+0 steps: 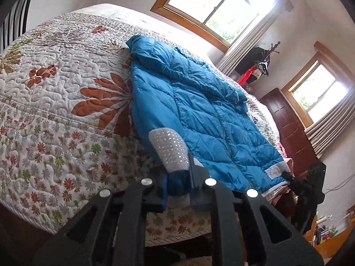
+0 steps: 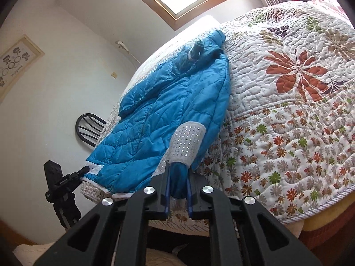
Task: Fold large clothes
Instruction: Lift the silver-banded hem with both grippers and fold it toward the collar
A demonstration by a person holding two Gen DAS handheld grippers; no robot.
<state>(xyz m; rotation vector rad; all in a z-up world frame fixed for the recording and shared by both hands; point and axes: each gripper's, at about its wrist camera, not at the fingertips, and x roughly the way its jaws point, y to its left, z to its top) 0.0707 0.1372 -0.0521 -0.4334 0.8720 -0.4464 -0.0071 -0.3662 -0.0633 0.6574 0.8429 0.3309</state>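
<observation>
1 jacket | 2 grippers: left gripper; right gripper; both clamping hem

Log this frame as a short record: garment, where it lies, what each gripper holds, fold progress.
garment: blue quilted jacket, zipped, front up
surface: bed with floral quilt
layout: lies lengthwise, hem at the near edge of the bed
left gripper: shut on a white studded cuff
right gripper: shut on the other cuff
sleeves: both drawn down toward the hem
fold progress: body not yet folded
nearby: black chair, windows
</observation>
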